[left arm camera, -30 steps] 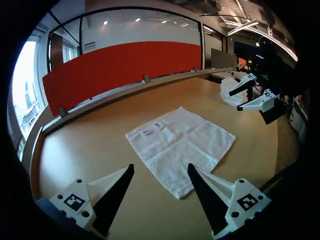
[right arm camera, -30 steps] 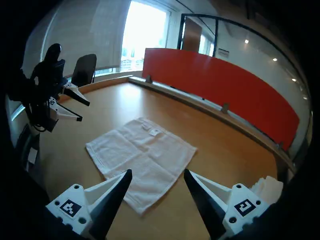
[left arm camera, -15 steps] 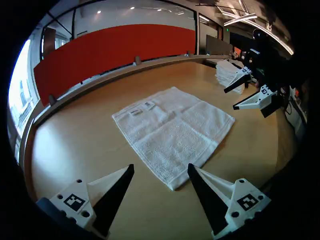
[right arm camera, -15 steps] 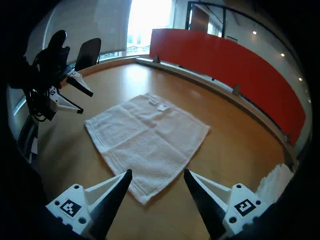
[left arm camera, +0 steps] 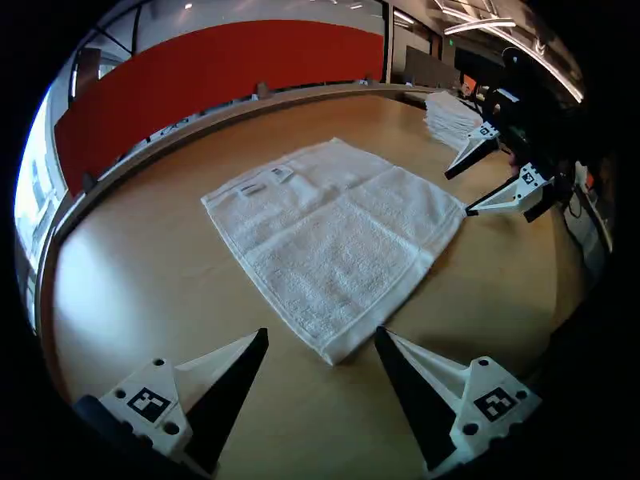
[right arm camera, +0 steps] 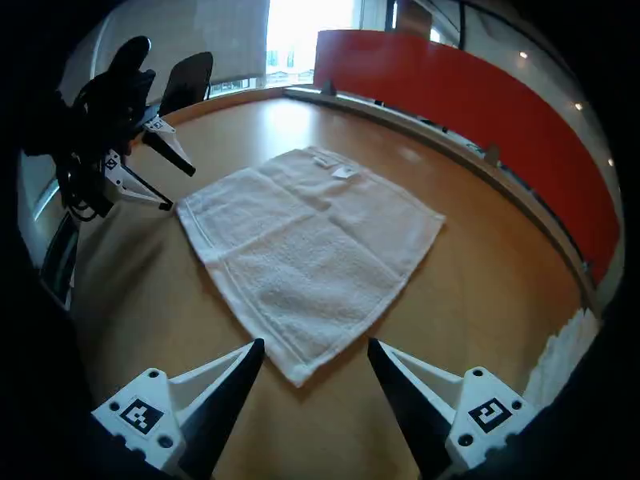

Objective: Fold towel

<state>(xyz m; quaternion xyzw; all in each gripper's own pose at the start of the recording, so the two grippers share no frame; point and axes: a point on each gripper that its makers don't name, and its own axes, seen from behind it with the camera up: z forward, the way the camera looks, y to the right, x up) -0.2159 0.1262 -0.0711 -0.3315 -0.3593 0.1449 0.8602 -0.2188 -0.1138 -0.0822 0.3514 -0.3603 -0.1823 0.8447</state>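
Both tongs wide open, holding nothing. Left gripper (left arm camera: 320, 331): the towel (left arm camera: 336, 232) lies flat ahead of it, and the near corner shows in the gap between my fingers, with neither finger on it. Right gripper (right arm camera: 314, 342): same, with the neighbouring corner in its gap. In the right gripper view the left one sits just beside the towel's left corner. I can't tell the height of either above the cloth. The surface is a bare wooden table (left arm camera: 144, 264). A red partition (left arm camera: 216, 72) runs along the far edge, with a bright window (right arm camera: 312, 32) and a dark chair (right arm camera: 188, 80) behind. Count: one spread towel, two tags (left arm camera: 268, 180) near its far edge, one pile of white towels (left arm camera: 448, 116) well apart, two grippers, one chair.
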